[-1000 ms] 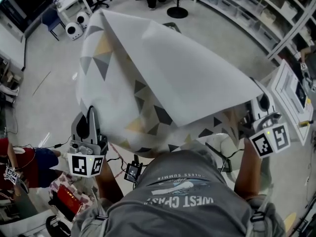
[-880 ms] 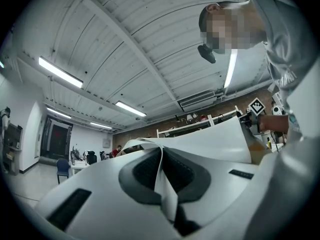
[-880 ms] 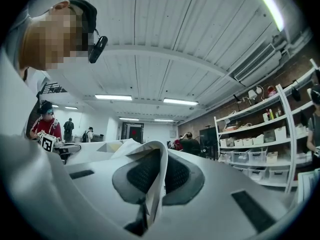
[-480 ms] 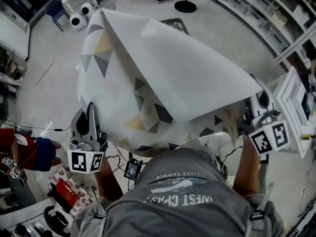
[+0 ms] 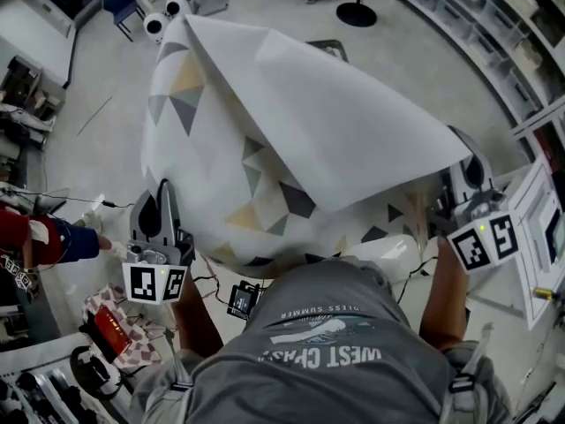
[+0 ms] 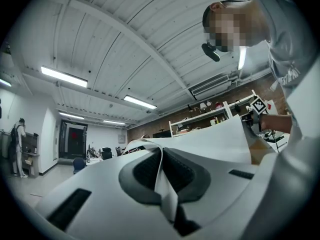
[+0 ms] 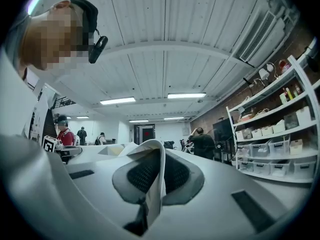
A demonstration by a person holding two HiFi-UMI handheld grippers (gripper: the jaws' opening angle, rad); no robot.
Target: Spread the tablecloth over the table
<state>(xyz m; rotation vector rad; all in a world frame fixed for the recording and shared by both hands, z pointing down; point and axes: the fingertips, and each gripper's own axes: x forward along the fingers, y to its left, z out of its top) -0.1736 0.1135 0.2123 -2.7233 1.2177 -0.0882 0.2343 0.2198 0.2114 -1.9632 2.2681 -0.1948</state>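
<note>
The person [image 5: 327,352] in the grey shirt is standing at the near side and is carrying a hand-held gripper in each hand. The left hand-held gripper [image 5: 162,193] is pinching the near left edge of the tablecloth [image 5: 291,140]. Its jaws are squeezed nearly together, with only a thin bit of the tablecloth between them. The right hand-held gripper [image 5: 461,148] is doing the same at the near right edge. Its jaws are tight on a small fold of the tablecloth too. The tablecloth is hanging between the two grippers, in front of the person, and it is reaching away to the far side. It is white with grey, dark and yellow triangles. A big plain white flap of it is lying folded over the top, and its point is sitting close to the right hand-held gripper. What is under the tablecloth is hidden, so the worktop is not showing. A black and white marker cube [image 5: 154,283] is sitting on the near end of the left hand-held gripper. The pale floor [image 5: 97,157] is showing on the left, and shelves [image 5: 494,34] with boxes are standing on the far right.
</note>
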